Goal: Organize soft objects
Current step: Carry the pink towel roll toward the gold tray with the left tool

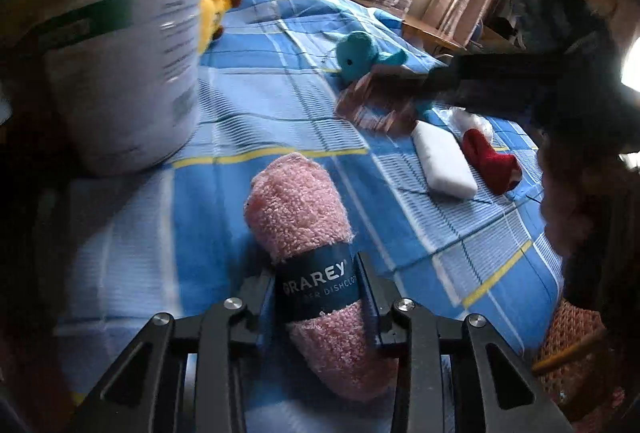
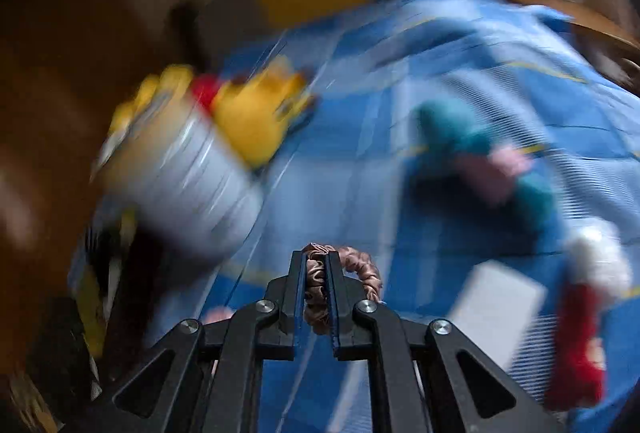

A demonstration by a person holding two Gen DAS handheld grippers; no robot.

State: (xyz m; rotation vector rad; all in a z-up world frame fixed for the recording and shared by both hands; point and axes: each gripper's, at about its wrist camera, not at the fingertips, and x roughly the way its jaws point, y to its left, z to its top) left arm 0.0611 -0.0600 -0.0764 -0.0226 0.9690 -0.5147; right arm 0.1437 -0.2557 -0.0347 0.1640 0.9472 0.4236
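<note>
- Soft objects lie scattered over the blue plaid bedspread; two of them are in my grippers
- Left gripper is clamped on the rolled pink dishcloth, its jaws pressing either side of the dark paper band; the roll's far end points away from me, above the bedspread
- Right gripper has its jaws nearly together, pinching a brown satin scrunchie; part of the ring loops out to the right of the fingers
- Large tin can stands at the left of my left view, upright, top open; in the blurred right view I see it tilted by the lens, with yellow and red shapes at its mouth that I cannot tell apart
- Yellow plush sits just behind the can
- Teal plush whale lies mid-bed; near it, to the right, a white block and a red-and-white stocking rest side by side
- Right view is heavily smeared; finer detail there I cannot read
</note>
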